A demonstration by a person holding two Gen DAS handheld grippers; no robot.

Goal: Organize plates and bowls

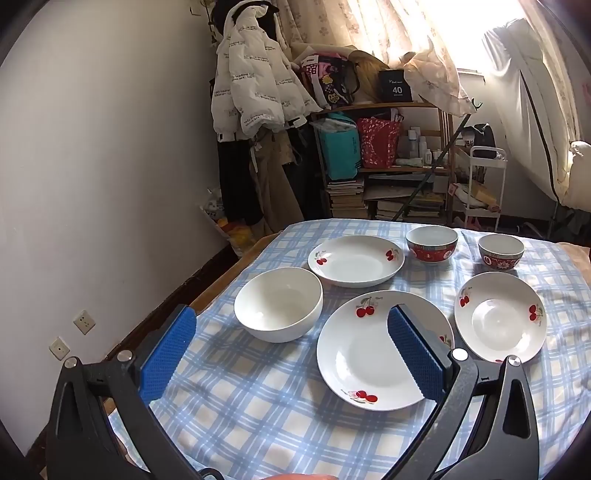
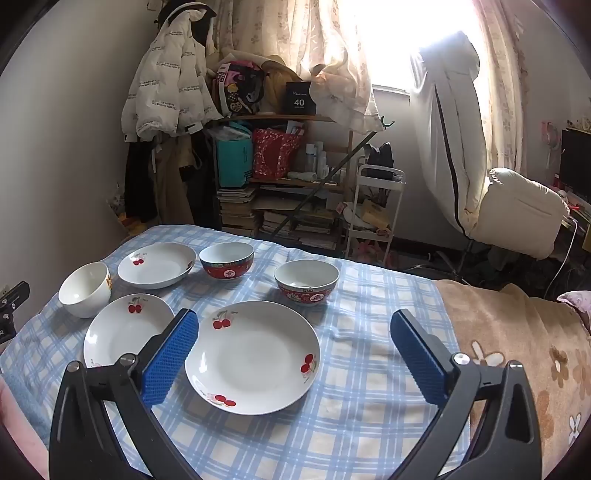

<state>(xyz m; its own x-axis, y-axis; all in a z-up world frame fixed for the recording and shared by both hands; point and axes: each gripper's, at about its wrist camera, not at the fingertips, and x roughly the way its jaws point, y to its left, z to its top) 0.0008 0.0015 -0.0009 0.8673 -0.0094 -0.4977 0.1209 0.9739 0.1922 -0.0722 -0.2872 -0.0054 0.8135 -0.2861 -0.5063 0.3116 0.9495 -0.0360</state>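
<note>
Right wrist view shows the right gripper (image 2: 293, 354) spread empty over the centre plate (image 2: 252, 356), so it should probably pinch the rim squarely before stacking.

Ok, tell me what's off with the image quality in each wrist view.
Left wrist view: the window is blown out to white, fisheye bends the wall and tablecloth edges, and dark vignette fills the corners. Right wrist view: the window glare is just as strong, washing out the curtain; the plates stay sharp, with soft shadows.
</note>
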